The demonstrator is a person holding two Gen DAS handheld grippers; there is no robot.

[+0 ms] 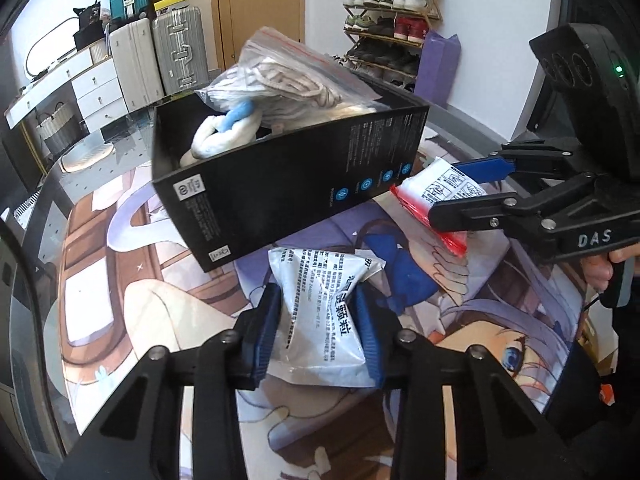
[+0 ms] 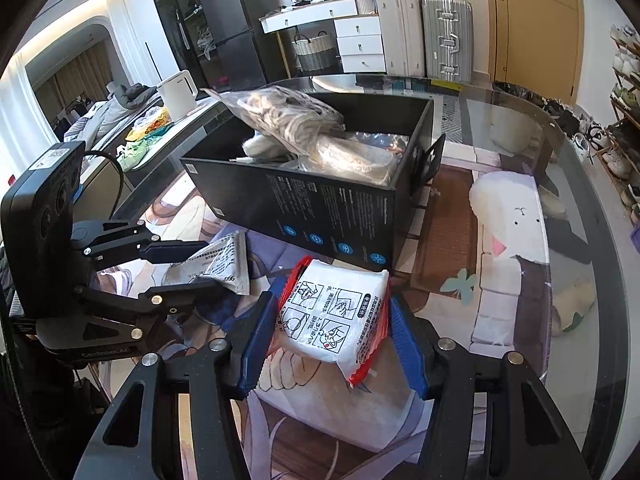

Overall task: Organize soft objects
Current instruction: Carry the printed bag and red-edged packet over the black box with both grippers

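**Two hand-held tongs, each closed on a soft packet, in front of an open black box.**

The left tongs (image 1: 320, 332) have their blue pads pressed into both sides of a grey-white foil pouch printed with black text (image 1: 320, 312), pinching it in at the middle above the illustrated cloth-covered table (image 1: 120, 320). The right tongs (image 2: 332, 332) are narrowed onto a white plastic packet with red edges and line-drawn instruction panels (image 2: 336, 312), gripped between the pads and lifted off the table. Just behind both packets stands the open rectangular black cardboard box (image 1: 280, 184); inside it lie a clear zip bag of pale knitted fabric (image 1: 280, 76), rising above the rim, and a white-and-blue soft item (image 1: 224, 132) beside it.
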